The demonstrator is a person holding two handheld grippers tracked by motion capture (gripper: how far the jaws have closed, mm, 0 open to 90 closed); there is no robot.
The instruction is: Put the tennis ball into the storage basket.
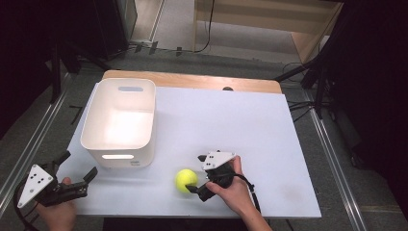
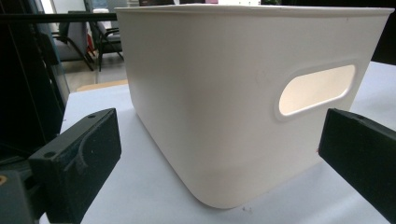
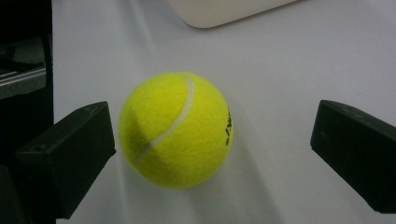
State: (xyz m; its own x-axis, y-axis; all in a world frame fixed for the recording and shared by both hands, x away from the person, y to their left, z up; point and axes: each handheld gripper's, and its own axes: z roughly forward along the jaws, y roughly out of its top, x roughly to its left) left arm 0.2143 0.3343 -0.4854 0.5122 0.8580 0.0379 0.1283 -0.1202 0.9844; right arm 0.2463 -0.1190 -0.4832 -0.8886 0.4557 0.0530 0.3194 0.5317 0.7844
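High view: the right gripper [image 1: 199, 174] sits at lower centre of the frame, jaws spread wide around the tennis ball [image 1: 186, 180] on the white table [image 1: 250, 139], not yet clamped. This looks like the approach before a grasp; next it must close squarely. The left gripper [image 1: 77, 168], lower left, is released, facing the white bin [image 1: 120, 120]. The ball's black lettering is unreadable.

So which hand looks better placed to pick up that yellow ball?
The right gripper: its open jaws already flank the tennis ball. The left gripper sits open at the table's corner, facing the white bin.
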